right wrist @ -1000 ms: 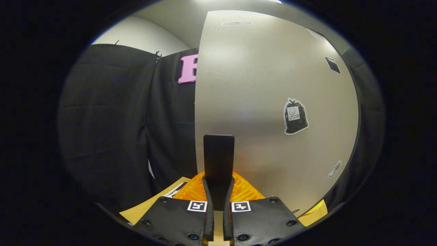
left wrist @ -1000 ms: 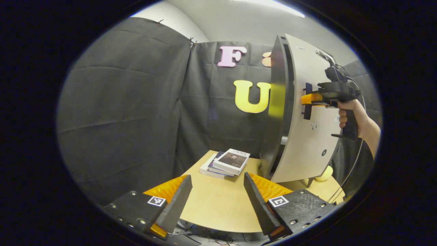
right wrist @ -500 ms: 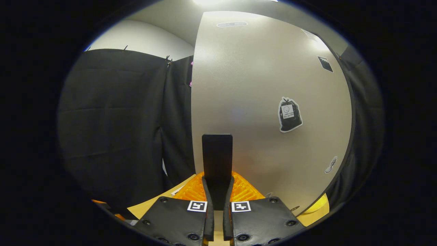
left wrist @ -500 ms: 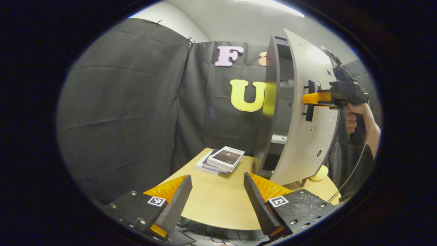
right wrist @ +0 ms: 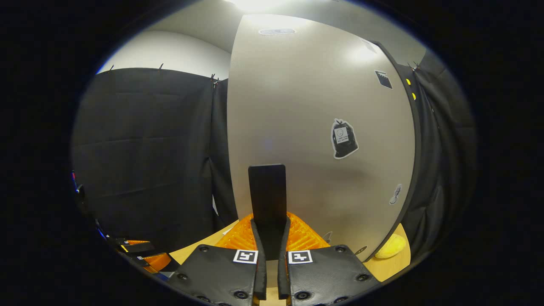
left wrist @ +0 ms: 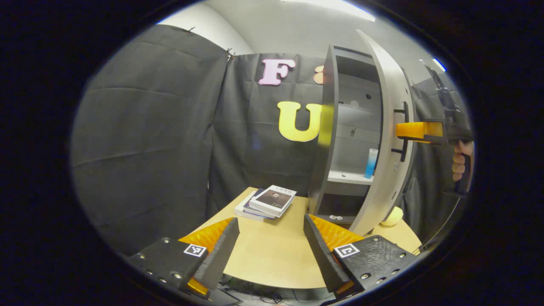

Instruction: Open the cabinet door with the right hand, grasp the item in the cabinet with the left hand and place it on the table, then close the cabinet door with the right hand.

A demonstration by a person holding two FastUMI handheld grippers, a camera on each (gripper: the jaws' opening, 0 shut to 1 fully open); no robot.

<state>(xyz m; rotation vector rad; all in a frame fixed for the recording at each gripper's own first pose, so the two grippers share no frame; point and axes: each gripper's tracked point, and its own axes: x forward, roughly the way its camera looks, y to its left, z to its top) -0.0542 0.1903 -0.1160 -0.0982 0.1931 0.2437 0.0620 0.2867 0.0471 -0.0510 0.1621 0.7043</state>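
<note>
The grey cabinet (left wrist: 329,127) stands on the table with its door (left wrist: 389,170) swung well open. On its middle shelf stands a slim blue bottle (left wrist: 371,163), upright. My right gripper (left wrist: 414,129) is shut on the door's dark bar handle (left wrist: 403,131). In the right gripper view the handle (right wrist: 267,191) rises between the closed fingers of that gripper (right wrist: 271,250), in front of the door's pale face (right wrist: 297,106). My left gripper (left wrist: 272,250) hovers open over the table's near edge, well short of the cabinet, holding nothing.
A stack of books (left wrist: 267,202) lies on the wooden table (left wrist: 272,259) left of the cabinet. A yellow round object (left wrist: 392,216) sits behind the door's lower corner, and small pale bits (left wrist: 335,217) lie on the bottom shelf. Black cloth walls surround the table.
The right gripper has pulled the door much wider open, uncovering the shelves and the blue bottle. The left gripper has stayed open over the table edge.
</note>
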